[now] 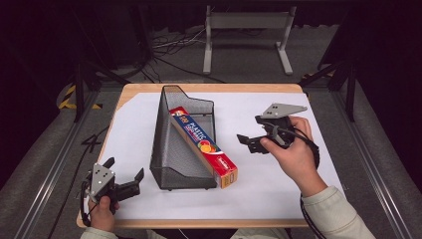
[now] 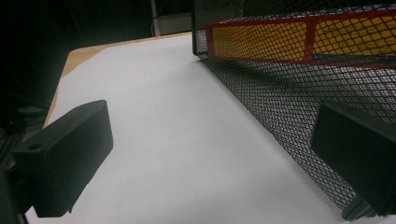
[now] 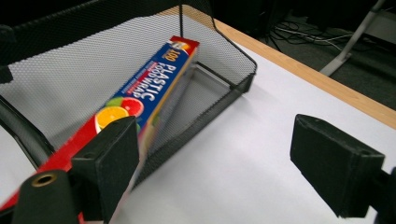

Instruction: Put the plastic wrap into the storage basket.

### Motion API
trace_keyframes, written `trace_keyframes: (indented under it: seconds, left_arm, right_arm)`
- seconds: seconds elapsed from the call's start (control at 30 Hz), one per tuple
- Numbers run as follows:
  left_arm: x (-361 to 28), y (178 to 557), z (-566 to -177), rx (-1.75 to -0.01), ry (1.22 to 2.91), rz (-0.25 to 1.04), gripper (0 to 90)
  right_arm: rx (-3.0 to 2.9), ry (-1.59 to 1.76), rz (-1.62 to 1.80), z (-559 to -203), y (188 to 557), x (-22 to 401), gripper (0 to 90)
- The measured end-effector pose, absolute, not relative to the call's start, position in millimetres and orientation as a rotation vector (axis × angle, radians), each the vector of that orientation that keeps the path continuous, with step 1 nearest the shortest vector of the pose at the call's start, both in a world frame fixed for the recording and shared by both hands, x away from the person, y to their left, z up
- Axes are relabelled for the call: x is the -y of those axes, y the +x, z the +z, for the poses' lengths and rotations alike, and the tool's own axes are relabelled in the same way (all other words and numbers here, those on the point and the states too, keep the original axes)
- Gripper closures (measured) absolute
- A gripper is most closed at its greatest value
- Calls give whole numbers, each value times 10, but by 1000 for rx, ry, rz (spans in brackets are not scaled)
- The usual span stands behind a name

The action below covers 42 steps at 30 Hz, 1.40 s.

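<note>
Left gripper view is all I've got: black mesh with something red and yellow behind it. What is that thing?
Observer: A long red and blue plastic wrap box, lying slanted in the black wire mesh file holder.
Operator: Is the box fully inside the holder?
Observer: No. Its near end sticks out past the holder's front corner, over the white paper-covered table.
Operator: Where's the right gripper?
Observer: The right gripper is to the right of the box, apart from it, with its jaws open and nothing between them.
Operator: And my own left gripper?
Observer: The left gripper sits near the table's front left corner, jaws open, short of the holder.
</note>
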<state>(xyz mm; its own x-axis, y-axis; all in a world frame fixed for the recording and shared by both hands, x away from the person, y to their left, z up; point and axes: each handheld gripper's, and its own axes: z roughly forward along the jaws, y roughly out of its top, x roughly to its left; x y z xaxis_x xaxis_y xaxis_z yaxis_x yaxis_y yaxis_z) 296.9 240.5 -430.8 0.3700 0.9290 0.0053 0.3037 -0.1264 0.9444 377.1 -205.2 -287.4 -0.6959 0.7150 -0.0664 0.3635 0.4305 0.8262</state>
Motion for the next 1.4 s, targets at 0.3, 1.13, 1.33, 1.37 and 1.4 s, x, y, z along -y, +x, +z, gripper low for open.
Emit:
trace_keyframes:
  seconds: [0.3,1.13,1.33,1.37,1.4]
  left_arm:
    - [-2402,2965,-4306,-1116,1649,801,1]
    - [-2382,2966,-4310,-1106,1662,812,1]
    - [-2381,2965,-4312,-1107,1662,815,1]
    - [-2384,2965,-4312,-1107,1661,815,1]
    - [-2384,2964,-4313,-1109,1659,815,1]
  right_arm:
    - [-2249,942,1180,-2889,3705,2428,163]
    - [-2162,936,1251,-3423,3617,3259,72]
    - [-2151,961,1268,-3693,3625,3357,63]
    - [-2163,960,1256,-3735,3629,3362,63]
    - [-2169,953,1246,-3770,3629,3366,63]
